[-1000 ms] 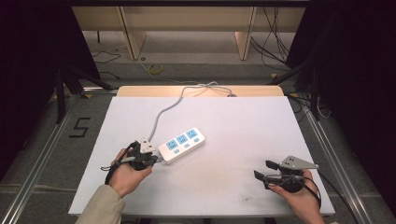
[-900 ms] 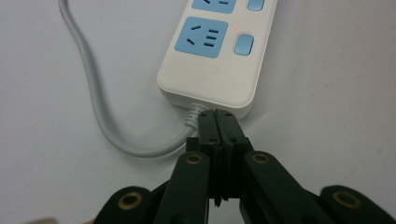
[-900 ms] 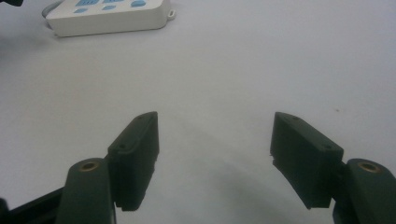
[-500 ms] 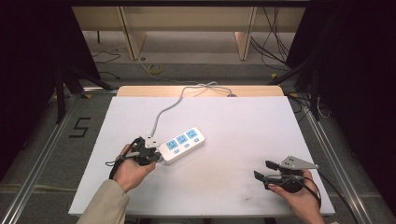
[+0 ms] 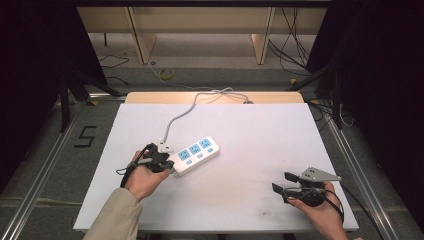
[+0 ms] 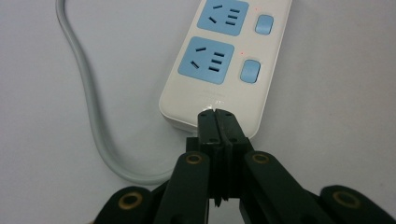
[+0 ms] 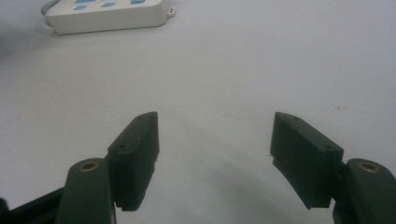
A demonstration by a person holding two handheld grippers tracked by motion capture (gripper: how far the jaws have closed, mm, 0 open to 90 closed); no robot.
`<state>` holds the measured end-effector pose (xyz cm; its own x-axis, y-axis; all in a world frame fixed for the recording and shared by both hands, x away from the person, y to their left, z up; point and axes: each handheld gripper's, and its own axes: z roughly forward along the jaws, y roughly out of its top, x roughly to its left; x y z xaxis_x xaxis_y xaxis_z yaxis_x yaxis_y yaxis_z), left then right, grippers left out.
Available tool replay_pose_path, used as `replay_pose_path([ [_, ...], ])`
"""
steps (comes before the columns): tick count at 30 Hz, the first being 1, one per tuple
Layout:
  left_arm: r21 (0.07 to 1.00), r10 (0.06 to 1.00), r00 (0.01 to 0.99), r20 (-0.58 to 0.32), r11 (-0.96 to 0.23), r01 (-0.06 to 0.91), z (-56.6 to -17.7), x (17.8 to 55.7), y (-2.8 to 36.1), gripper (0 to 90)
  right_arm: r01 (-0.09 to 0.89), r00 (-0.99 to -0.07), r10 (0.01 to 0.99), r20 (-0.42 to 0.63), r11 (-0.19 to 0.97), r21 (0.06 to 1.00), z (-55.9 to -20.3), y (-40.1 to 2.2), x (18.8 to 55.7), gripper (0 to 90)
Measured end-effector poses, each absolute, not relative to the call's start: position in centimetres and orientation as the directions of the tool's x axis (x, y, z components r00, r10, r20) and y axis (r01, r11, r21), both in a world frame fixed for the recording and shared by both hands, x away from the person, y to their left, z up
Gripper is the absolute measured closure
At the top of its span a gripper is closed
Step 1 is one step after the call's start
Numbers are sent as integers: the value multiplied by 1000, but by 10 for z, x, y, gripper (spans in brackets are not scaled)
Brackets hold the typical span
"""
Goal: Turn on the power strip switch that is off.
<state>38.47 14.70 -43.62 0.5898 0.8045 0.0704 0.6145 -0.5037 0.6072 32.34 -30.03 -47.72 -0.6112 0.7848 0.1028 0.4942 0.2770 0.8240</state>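
1. Lying on the white bench [image 5: 250, 150], left of centre, the power strip [image 5: 195, 155] is pointing its near end at the left gripper [image 6: 217, 114], and its grey cord [image 5: 182, 115] is trailing toward the far edge.
2. Jaws of the left gripper are sitting fully together, holding nothing, tips touching the strip's near end, probably to nudge or steady it.
3. Idling well apart at the near right, the right gripper [image 7: 212, 154] is standing wide open and empty.
4. Containers: none seen.
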Motion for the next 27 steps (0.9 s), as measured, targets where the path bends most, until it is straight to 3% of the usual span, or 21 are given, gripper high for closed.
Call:
replay_pose_path([
  [27, 596, 777, 625, 76, -538, 596, -429, 400, 126, 898, 497, -611, 785, 100, 282, 820, -478, -300, 323, 335],
])
